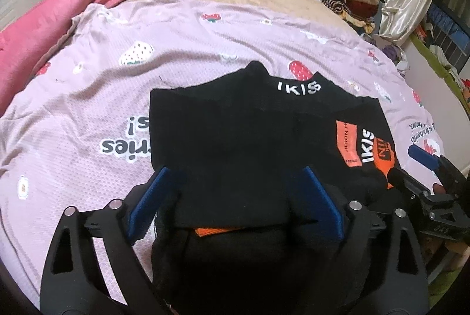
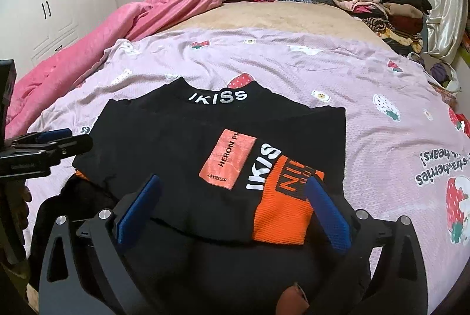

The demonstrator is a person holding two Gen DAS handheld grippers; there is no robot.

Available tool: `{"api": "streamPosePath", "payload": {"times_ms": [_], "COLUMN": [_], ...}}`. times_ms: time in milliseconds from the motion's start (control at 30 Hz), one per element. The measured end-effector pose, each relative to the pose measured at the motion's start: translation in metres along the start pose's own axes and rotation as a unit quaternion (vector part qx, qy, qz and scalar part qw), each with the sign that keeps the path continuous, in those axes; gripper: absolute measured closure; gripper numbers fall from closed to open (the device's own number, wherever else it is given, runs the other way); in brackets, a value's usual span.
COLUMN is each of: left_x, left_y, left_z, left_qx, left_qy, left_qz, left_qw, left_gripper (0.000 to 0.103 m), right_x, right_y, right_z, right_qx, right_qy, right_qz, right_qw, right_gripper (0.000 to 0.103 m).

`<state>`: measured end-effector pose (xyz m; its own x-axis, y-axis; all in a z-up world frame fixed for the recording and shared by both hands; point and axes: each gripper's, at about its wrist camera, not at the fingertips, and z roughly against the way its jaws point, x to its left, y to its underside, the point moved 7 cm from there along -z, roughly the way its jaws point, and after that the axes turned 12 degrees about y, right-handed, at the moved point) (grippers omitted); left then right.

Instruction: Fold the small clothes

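while the black top (image 2: pixel 182 144) lies partly folded on the bed's pink sheet (image 2: pixel 367 86), both the left gripper (image 1: pixel 235 197) and right gripper (image 2: pixel 232 206) hover wide open, gripping nothing; pinching only one layer could drag the fold askew

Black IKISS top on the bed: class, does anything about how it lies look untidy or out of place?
Yes. The black top is folded, but an orange edge pokes out beneath its near hem, and dark fabric bunches loose at its near-left corner. Both the left gripper and right gripper hover open.
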<state>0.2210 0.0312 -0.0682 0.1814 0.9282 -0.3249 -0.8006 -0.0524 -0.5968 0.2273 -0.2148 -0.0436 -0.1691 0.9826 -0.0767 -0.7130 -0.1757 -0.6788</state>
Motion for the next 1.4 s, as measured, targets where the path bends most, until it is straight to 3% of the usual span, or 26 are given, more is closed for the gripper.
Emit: {"api": "streamPosePath", "payload": {"times_ms": [33,800,1400], "left_x": [-0.001,-0.029,-0.035], "left_y": [-0.001,-0.008,0.016], "left_z": [0.003,0.048,0.087], "left_qx": [-0.004,-0.045,-0.066], "left_qy": [-0.002,-0.004,-0.012], "left_qz": [-0.001,-0.026,-0.035], "left_qw": [1.0,0.9986,0.9971], "left_gripper": [0.009,0.009,0.009], "right_x": [0.0,-0.011,-0.005], "right_y": [0.0,-0.014,-0.005], "right_z": [0.001,0.055,0.104], "right_qx": [-0.002,-0.06,-0.092], "right_qy": [0.0,0.005,0.0], "right_qz": [-0.001,-0.011,0.003], "right_qw": [1.0,0.998,0.996], "right_gripper": [0.005,0.005,0.005]}}
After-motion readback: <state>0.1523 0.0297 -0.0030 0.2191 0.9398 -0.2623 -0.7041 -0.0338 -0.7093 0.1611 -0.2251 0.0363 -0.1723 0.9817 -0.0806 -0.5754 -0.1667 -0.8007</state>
